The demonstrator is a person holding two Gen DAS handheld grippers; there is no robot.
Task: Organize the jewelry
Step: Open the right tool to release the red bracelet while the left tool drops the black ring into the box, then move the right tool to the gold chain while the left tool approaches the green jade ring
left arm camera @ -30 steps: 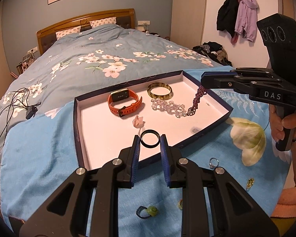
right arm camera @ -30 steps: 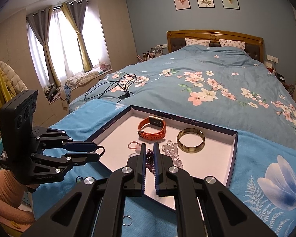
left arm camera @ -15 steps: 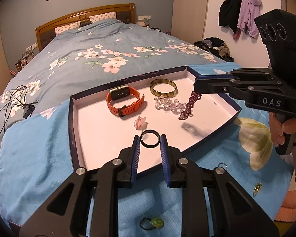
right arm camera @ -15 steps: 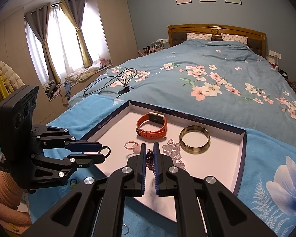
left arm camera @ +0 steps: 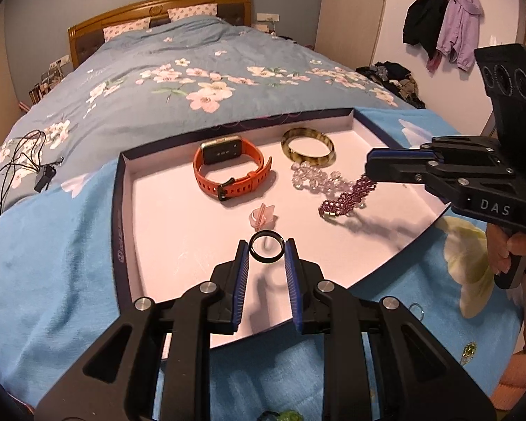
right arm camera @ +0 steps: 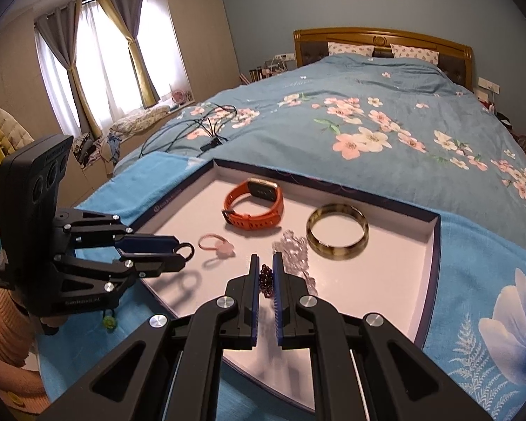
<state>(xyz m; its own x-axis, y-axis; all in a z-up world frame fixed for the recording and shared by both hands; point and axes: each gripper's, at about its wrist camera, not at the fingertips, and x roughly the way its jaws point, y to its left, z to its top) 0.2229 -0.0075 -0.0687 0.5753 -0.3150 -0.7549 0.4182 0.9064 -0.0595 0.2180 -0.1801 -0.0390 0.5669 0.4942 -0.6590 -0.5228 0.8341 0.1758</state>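
A white tray [left arm camera: 164, 231] with a dark rim lies on a blue towel on the bed. My left gripper [left arm camera: 265, 249] is shut on a black ring [left arm camera: 266, 247], held just above the tray's near part. My right gripper [right arm camera: 265, 269] is shut on a purple beaded bracelet [left arm camera: 347, 198], whose free end touches the tray floor. Inside the tray lie an orange watch [left arm camera: 231, 172], a mottled bangle [left arm camera: 308, 147], a clear crystal bracelet [left arm camera: 314, 177] and a pink ring [left arm camera: 262, 215].
Loose pieces lie on the towel outside the tray: a small silver ring [left arm camera: 416, 308], a gold-green pendant [left arm camera: 469, 350] and a green-stoned ring [right arm camera: 108, 321]. Black cables [right arm camera: 207, 126] sprawl on the floral duvet. A hand [left arm camera: 501, 252] grips the right handle.
Both grippers have come forward and down over the tray. The purple bracelet, hanging free before, now rests its lower end on the tray floor. The black ring stays gripped.
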